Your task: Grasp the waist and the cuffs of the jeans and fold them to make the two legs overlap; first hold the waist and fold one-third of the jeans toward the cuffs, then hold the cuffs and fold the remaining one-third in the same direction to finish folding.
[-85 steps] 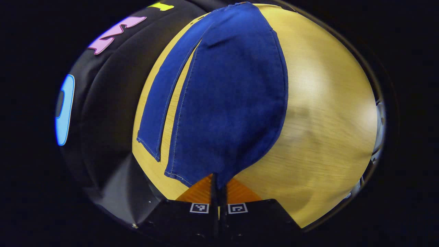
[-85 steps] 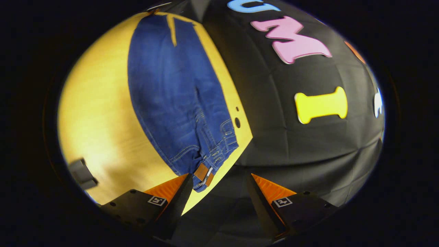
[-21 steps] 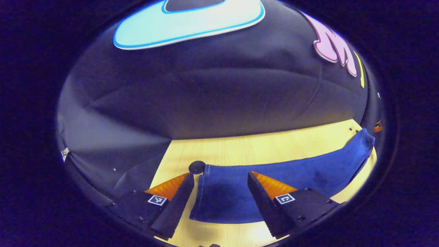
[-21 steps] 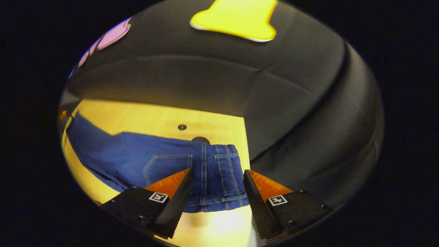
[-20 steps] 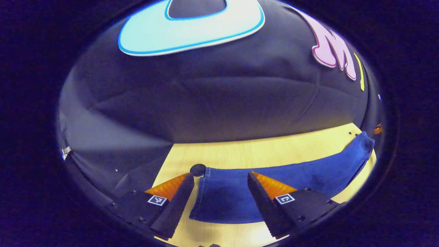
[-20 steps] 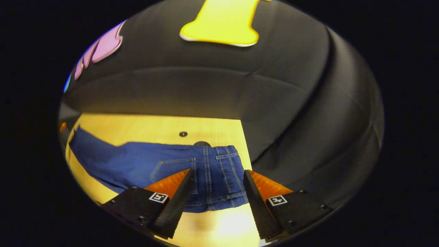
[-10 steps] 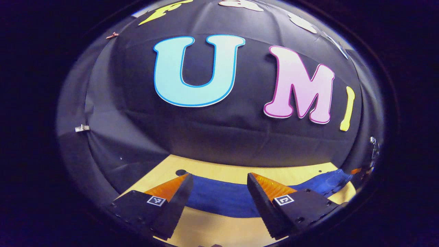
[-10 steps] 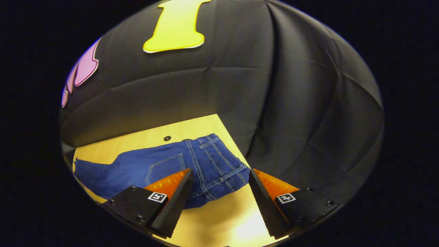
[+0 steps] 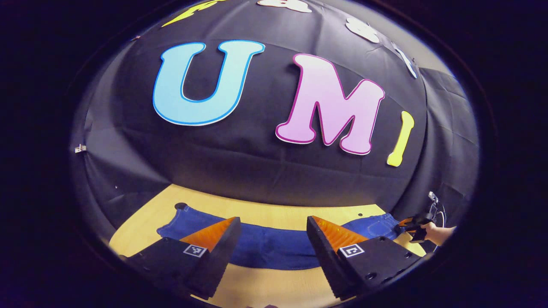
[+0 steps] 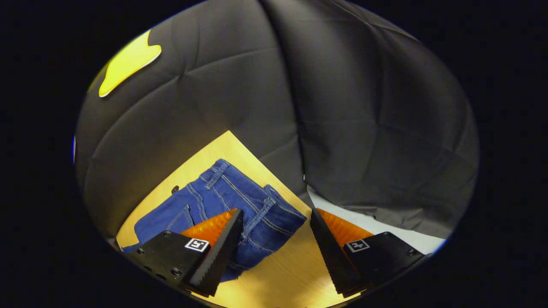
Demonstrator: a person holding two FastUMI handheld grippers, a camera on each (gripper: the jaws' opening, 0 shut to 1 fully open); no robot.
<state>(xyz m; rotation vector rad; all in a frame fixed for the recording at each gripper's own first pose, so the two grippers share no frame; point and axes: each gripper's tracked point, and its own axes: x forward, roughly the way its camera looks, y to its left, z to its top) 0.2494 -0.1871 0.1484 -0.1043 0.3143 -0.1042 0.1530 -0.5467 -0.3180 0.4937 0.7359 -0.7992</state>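
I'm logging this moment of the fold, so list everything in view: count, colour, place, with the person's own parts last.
jeans: one pair, blue, lying flat on the table with the legs overlapped, waist toward the right gripper.
table: one, light wood, under the jeans, with small dark holes near its far edge.
booth wall: black cloth, behind and beside the table.
left gripper: one, open, held above the legs.
right gripper: one, open, held above the waist.
hand: one, holding the right gripper, at the left gripper view's right edge.

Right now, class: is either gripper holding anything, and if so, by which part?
Nothing is held. The left gripper and right gripper are both open above the jeans, which lie flat on the table.
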